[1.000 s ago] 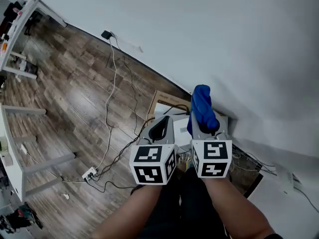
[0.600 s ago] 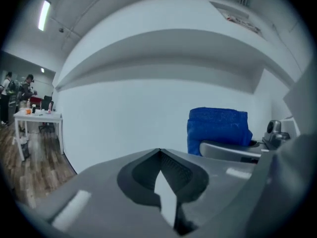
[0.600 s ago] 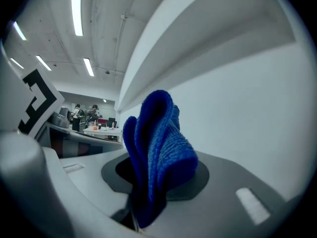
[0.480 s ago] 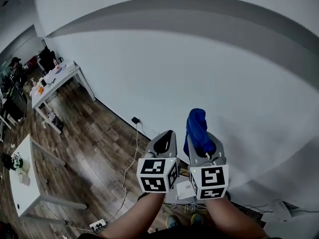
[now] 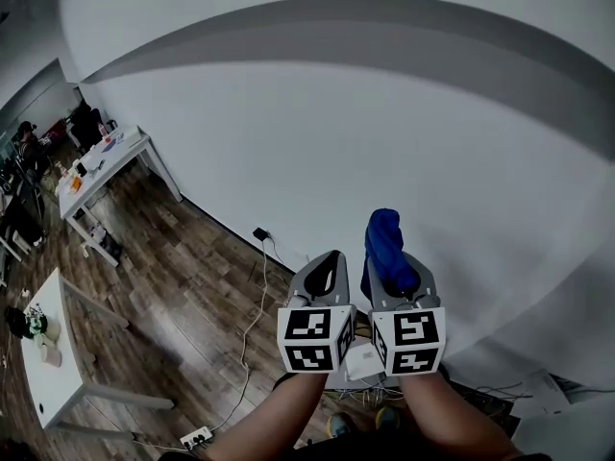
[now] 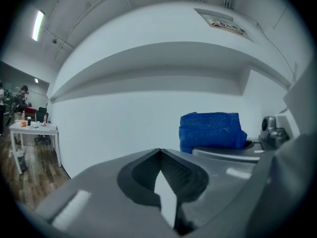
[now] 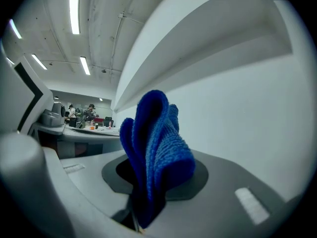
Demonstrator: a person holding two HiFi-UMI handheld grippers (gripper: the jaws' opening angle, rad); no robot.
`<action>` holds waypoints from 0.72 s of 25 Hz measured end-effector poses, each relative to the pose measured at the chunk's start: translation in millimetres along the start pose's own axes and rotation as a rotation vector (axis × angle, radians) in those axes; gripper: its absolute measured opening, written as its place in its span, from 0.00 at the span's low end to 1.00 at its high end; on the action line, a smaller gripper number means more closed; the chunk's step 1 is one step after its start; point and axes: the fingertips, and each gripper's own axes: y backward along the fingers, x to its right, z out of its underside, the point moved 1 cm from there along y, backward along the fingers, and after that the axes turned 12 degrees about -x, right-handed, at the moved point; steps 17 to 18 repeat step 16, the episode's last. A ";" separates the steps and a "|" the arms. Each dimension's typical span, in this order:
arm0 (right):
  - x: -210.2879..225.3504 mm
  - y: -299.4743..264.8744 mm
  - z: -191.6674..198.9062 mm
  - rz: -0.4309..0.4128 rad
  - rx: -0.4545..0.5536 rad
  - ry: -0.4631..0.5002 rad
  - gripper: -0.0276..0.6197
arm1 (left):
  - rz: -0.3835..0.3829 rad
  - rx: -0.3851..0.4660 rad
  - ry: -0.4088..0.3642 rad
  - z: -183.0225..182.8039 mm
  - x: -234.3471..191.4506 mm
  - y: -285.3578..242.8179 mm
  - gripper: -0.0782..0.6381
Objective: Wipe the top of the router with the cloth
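Note:
A folded blue cloth (image 5: pixel 387 248) sticks up from my right gripper (image 5: pixel 396 279), whose jaws are shut on it; in the right gripper view the blue cloth (image 7: pixel 154 152) fills the middle, pinched between the grey jaws. My left gripper (image 5: pixel 322 279) is held just left of the right one, jaws shut with nothing between them; the left gripper view shows its closed fingers (image 6: pixel 163 180) and the cloth (image 6: pixel 210 130) beside them. Both grippers point up at a white wall. A small white box-like object (image 5: pixel 363 361) shows below, between the cubes; I cannot tell whether it is the router.
A white wall (image 5: pixel 384 123) fills most of the head view. Wooden floor (image 5: pixel 183 305) lies at lower left with cables and a power strip (image 5: pixel 196 438). White tables (image 5: pixel 106 157) stand at far left, another (image 5: pixel 48 373) at lower left. A person (image 5: pixel 24 133) sits far off.
The head view has swung upward from the floor and the boxes by the wall to the white wall. Both grippers stay side by side, the cloth still held in the right one.

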 end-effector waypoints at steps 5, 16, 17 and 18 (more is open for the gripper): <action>-3.7 2.5 -5.8 -0.001 0.005 -0.002 0.25 | -0.017 0.031 -0.015 -2.3 -2.5 3.7 0.11; -6.0 15.7 -10.5 0.002 0.020 0.007 0.25 | -0.020 0.048 -0.017 -3.0 3.8 14.3 0.11; -6.0 15.7 -10.5 0.002 0.020 0.007 0.25 | -0.020 0.048 -0.017 -3.0 3.8 14.3 0.11; -6.0 15.7 -10.5 0.002 0.020 0.007 0.25 | -0.020 0.048 -0.017 -3.0 3.8 14.3 0.11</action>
